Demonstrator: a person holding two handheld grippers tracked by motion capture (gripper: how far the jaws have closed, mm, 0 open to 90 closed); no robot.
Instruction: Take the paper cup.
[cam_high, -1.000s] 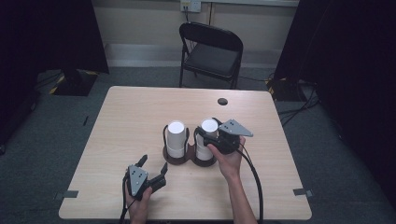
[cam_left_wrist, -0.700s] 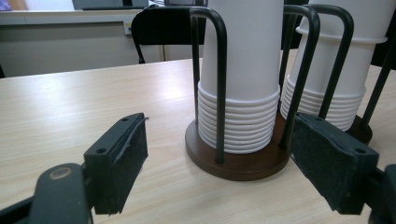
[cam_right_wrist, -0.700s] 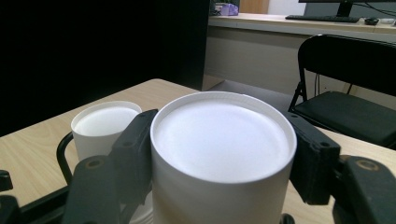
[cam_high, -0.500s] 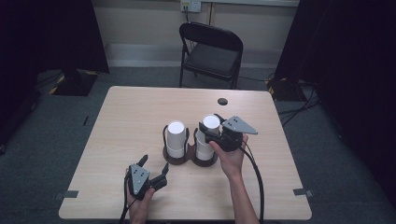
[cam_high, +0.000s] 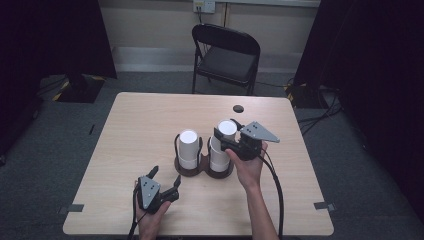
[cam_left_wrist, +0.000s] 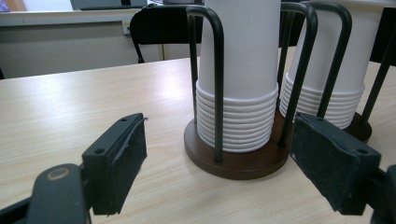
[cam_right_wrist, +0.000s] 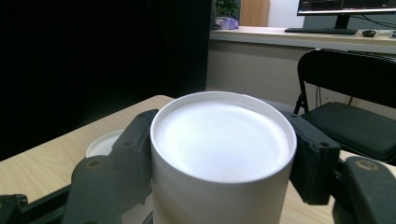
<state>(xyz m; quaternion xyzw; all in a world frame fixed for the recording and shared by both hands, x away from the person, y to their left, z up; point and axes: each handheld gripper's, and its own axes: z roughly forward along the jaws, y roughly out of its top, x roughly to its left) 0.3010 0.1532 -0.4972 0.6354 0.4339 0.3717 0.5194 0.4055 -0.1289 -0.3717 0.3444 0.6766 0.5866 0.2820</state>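
Observation:
Two stacks of upside-down white paper cups stand in a dark wooden holder (cam_high: 190, 170) with black wire rails, at mid-table. My right gripper (cam_high: 226, 138) is shut on the top cup (cam_high: 227, 128) of the right stack (cam_high: 218, 156), and that cup (cam_right_wrist: 224, 154) sits between both jaws in the right gripper view. The left stack (cam_high: 188, 146) stands free. My left gripper (cam_high: 166, 178) is open near the table's front edge, a short way in front of the holder. In the left gripper view its pads (cam_left_wrist: 123, 158) frame the left stack (cam_left_wrist: 238, 70) and the holder's base (cam_left_wrist: 233, 161) from a distance.
A small black round object (cam_high: 238, 108) lies near the table's far edge. A black folding chair (cam_high: 226, 55) stands behind the table. Cables (cam_high: 320, 107) run over the floor at the right. Bare tabletop (cam_high: 135, 130) spreads left of the holder.
My right gripper has risen a little with the top cup in it, lifting it off the right stack. The left gripper has stayed where it was.

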